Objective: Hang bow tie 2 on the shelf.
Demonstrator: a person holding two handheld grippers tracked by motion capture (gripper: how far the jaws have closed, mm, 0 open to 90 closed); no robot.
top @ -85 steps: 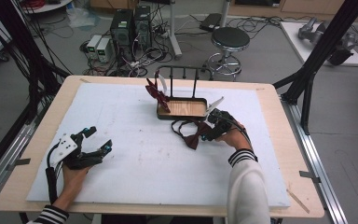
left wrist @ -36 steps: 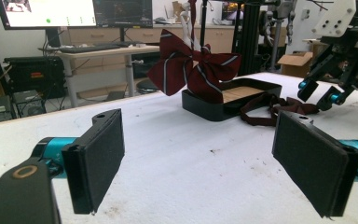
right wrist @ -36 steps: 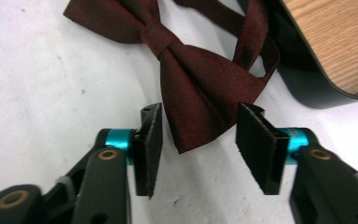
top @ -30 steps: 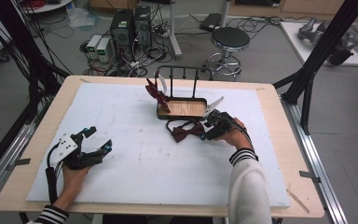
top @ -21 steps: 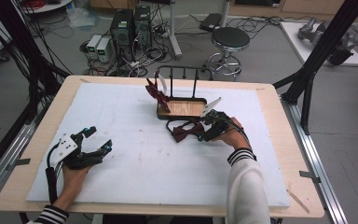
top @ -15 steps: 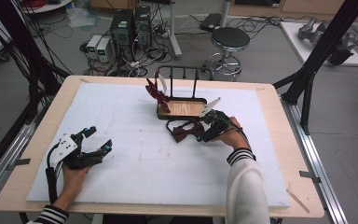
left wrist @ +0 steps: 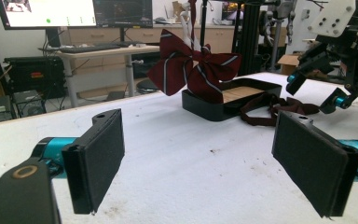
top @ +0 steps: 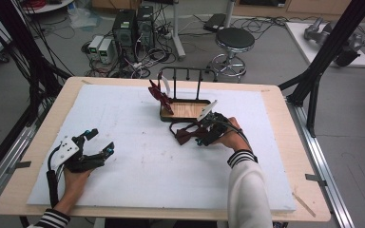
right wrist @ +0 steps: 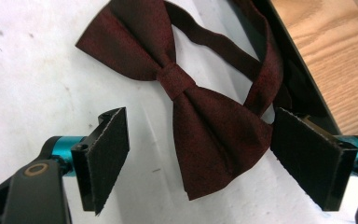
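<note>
While the right gripper (top: 200, 135) hovers low over the white table cover (top: 138, 156), its jaws stand wide apart, having just been opening, and the plain dark red bow tie (right wrist: 186, 100) lies flat on the cover between them, free of both pads. In the right gripper view one wing reaches close to the right-hand pad, and whether it brushes that pad is hard to tell; the other wing lies ahead of the jaws, beyond the left-hand pad. The black tray (top: 185, 110) with its wooden floor stands just beyond the gripper's tips, its near wall close to the right-hand jaw, so room is tight on that side. To the gripper's other side the cover runs bare towards the left gripper (top: 92, 145), which rests well apart near the front edge of the table, jaws wide with nothing between them.

The tie's strap (right wrist: 223, 46) loops off towards the tray, and part of it is cut off at the top of the right gripper view. In the high view the hand hides much of the gripper.

The tie is matte, with a narrow knot at its middle. A striped bow tie (left wrist: 193, 70) hangs on the rack above the tray.
</note>
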